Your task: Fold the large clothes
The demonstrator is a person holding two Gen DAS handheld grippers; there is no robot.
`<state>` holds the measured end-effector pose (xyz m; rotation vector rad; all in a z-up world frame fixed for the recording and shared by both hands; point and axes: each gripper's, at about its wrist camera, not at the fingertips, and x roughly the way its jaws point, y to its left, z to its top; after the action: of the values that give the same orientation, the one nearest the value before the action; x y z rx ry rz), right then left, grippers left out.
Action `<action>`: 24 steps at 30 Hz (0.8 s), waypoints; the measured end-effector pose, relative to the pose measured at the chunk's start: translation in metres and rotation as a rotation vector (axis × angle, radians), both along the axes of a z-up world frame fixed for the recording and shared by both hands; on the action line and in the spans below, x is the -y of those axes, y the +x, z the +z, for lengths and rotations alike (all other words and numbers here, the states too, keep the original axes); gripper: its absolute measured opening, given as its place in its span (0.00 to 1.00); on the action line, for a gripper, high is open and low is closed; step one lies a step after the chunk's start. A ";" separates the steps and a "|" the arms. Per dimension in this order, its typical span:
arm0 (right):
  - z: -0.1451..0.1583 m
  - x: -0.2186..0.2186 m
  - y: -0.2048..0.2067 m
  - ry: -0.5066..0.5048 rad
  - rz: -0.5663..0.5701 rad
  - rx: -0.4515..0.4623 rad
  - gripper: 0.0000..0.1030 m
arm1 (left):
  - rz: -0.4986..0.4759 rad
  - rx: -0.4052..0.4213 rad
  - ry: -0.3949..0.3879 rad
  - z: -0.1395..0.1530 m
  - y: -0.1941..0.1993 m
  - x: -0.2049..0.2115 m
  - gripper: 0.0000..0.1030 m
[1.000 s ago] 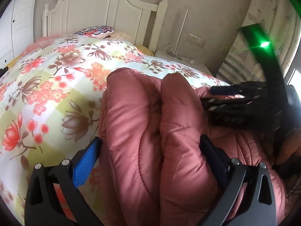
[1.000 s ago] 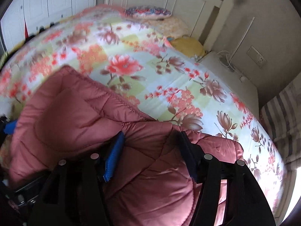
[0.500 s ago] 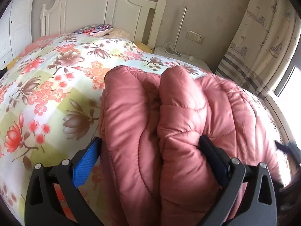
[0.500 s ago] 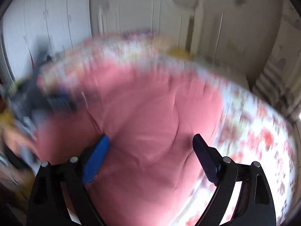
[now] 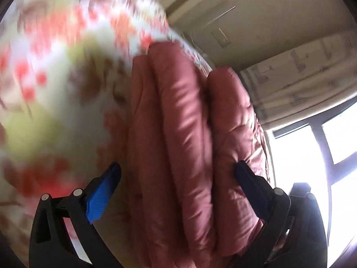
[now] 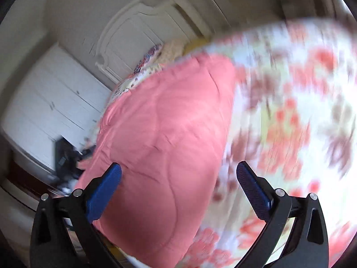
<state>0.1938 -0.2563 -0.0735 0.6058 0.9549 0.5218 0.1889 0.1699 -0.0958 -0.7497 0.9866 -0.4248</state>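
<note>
Pink quilted padded jacket [image 5: 189,134] filled the space between the two fingers of the left gripper [image 5: 177,178]; its jaws stood wide, and the thick folded layers were bunched between them, the right finger pressing into the cloth, while I could not tell if the left blue pad [image 5: 101,195] touched it. The jacket lay on a white bedspread with red and brown flowers [image 5: 55,67], which was strongly blurred. Behind it were a beige wall [image 5: 279,11], a pale patterned curtain [image 5: 301,84] and a bright window [image 5: 339,167]. The right gripper [image 6: 178,183] had its jaws spread apart and held nothing; the same jacket [image 6: 169,134] lay under and ahead of its left finger, and the flowered bedspread [image 6: 290,111] under its right finger. Farther away stood a white carved headboard [image 6: 133,38] and white cupboard doors [image 6: 49,102].
</note>
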 end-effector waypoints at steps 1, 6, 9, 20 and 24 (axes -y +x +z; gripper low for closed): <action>-0.006 -0.001 0.001 0.031 0.014 -0.021 0.96 | -0.012 -0.009 -0.054 -0.007 0.000 -0.001 0.98; -0.019 -0.020 0.006 0.117 0.104 -0.056 0.96 | -0.053 0.009 -0.058 -0.013 -0.006 0.010 0.98; -0.018 -0.033 0.009 0.092 0.124 -0.022 0.96 | -0.085 0.024 -0.051 -0.012 -0.006 0.024 0.98; 0.051 0.009 -0.006 -0.053 -0.035 0.299 0.73 | -0.193 0.254 0.067 0.063 0.031 0.127 0.64; 0.082 0.048 0.017 -0.118 -0.108 0.347 0.73 | -0.219 0.304 0.035 0.079 0.071 0.167 0.64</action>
<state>0.2108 -0.3043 0.0085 0.4402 0.6160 0.4526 0.2598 0.0025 -0.0165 -0.5274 0.7891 -0.6886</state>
